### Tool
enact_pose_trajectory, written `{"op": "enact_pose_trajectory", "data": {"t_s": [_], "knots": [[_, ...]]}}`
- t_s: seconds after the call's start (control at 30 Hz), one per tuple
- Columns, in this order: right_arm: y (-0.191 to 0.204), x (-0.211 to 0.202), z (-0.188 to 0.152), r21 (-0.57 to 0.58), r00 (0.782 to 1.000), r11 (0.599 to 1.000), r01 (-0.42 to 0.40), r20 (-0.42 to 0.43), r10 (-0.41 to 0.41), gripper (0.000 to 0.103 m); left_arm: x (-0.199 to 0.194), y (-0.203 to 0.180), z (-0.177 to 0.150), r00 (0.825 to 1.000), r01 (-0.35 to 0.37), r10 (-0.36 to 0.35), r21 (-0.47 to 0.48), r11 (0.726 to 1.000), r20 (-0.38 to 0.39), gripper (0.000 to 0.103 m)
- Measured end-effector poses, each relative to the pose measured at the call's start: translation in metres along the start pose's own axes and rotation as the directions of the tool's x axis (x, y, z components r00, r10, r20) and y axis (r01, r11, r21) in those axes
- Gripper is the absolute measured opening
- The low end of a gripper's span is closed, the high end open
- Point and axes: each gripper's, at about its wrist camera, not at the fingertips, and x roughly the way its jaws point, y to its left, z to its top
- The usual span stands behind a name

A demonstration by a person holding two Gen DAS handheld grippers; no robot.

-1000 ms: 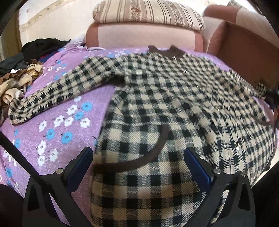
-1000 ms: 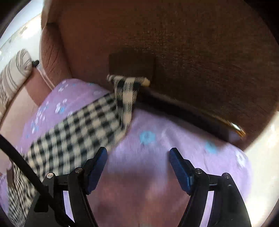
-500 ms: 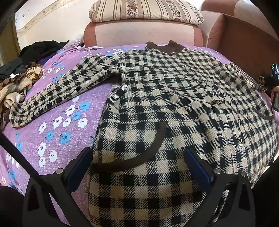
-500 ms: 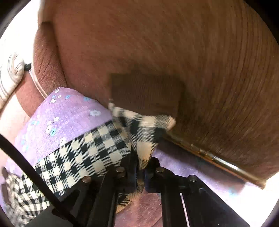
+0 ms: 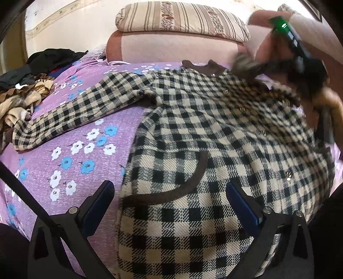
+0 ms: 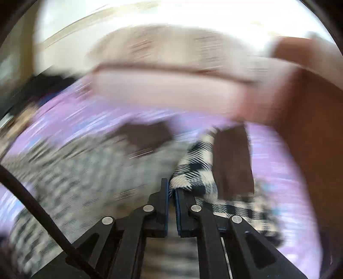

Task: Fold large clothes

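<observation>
Woven checked coat (image 5: 214,133), sleeve (image 6: 193,167) pinched, seemingly

Left gripper (image 5: 171,206) gapes wide — right gripper (image 6: 172,191) fingers clamped on cloth.

My right claw (image 6: 171,193), matt black plastic with smooth blue pads and shiny metal pins, is pinching the cuff of the checked coat (image 5: 214,133), a thick woven cloth with a coarse twill grain, trimmed in soft matt brown fabric and carrying small glinting metal buttons. My left claw (image 5: 169,203) is showing the same matt black plastic and blue pads. The purple bedsheet (image 5: 64,163) is looking like thin printed cloth, faintly slubbed. On the far left, a heap of clothes (image 5: 23,90) is catching light with a satiny sheen. The striped cushion (image 5: 180,19) beyond is looking like woven upholstery cloth, matt.
</observation>
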Motion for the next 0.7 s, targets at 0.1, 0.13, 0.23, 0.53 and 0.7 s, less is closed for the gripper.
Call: {"op": "enact_pose_trajectory", "data": {"t_s": [0.1, 0.13, 0.23, 0.53, 0.7], "knots": [[0.052, 0.014, -0.012, -0.075, 0.973, 0.975, -0.21, -0.115, 0.201, 0.016, -0.01, 0.006, 0.005, 0.999, 0.011, -0.01, -0.028, 1.0, 0.031, 0.103], [0.059, 0.009, -0.019, -0.069, 0.963, 0.967, -0.246, -0.129, 0.236, 0.029, -0.014, 0.008, 0.007, 0.999, 0.014, -0.012, -0.034, 0.999, 0.043, 0.103], [0.046, -0.004, -0.024, 0.013, 0.951, 0.958, -0.285, -0.117, 0.285, 0.053, -0.018, 0.01, 0.016, 0.998, 0.026, -0.024, -0.04, 0.999, 0.059, 0.103], [-0.052, -0.078, -0.066, 0.369, 0.978, 0.913, -0.17, -0.051, 0.203, 0.064, 0.027, -0.022, 0.098, 0.987, 0.158, -0.157, -0.026, 0.987, 0.013, 0.103], [-0.082, -0.09, -0.081, 0.418, 0.995, 0.904, -0.088, -0.012, 0.102, 0.067, 0.104, -0.033, 0.142, 0.966, 0.211, -0.23, -0.158, 0.965, -0.118, 0.103]]}}
